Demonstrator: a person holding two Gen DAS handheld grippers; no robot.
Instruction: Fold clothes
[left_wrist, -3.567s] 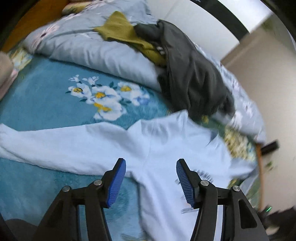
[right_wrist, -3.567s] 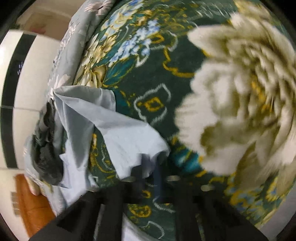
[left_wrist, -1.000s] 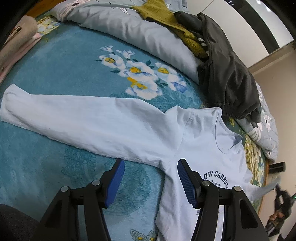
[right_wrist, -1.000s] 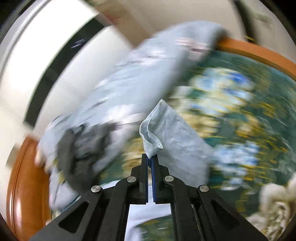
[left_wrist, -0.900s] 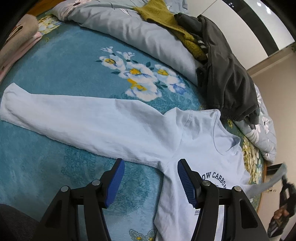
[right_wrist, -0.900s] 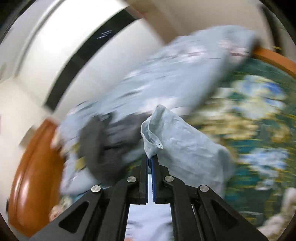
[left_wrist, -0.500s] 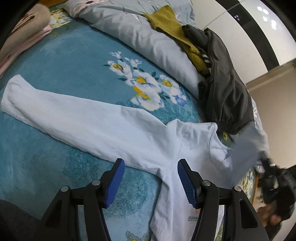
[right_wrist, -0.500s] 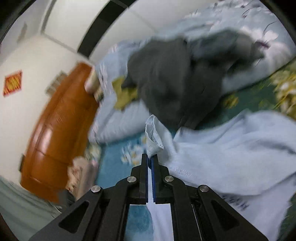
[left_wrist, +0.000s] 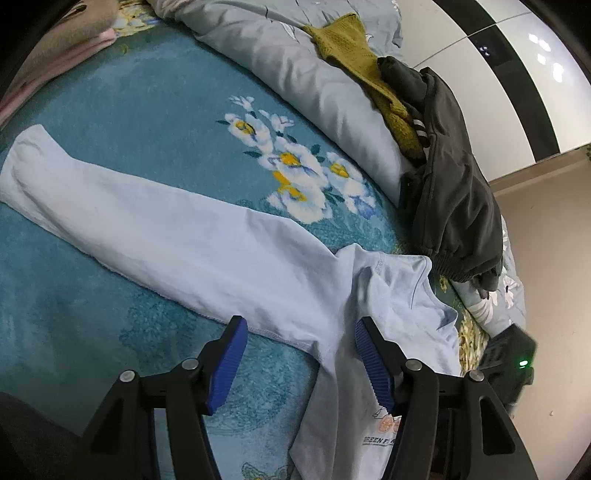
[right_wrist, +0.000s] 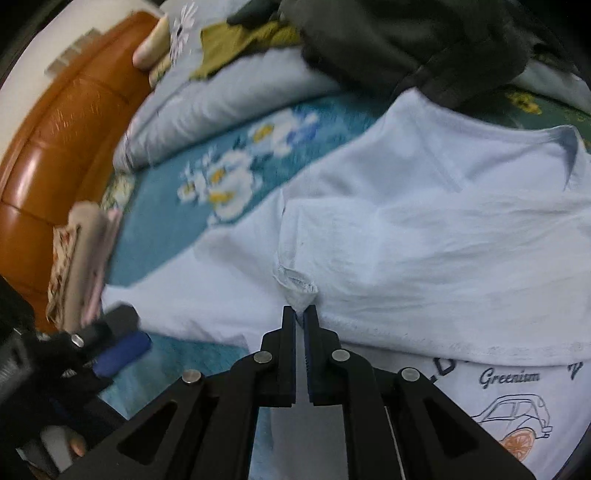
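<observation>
Now the light blue shirt lies flat on the teal floral blanket, one sleeve stretched far left. The left gripper hovers with jaws apart near the armpit. The right gripper pinches the other sleeve's cuff, folded across the chest. Next, likely release it and fold the left sleeve.

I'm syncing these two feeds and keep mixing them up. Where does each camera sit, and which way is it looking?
Left wrist: on the left gripper, jaws open, looking over the shirt's outstretched sleeve toward the dark jacket.
Right wrist: on the right gripper, jaws shut on the other sleeve's cuff, folded across the shirt's chest; the left gripper shows at lower left.
Shared: shirt, jacket, flowered blanket.
</observation>
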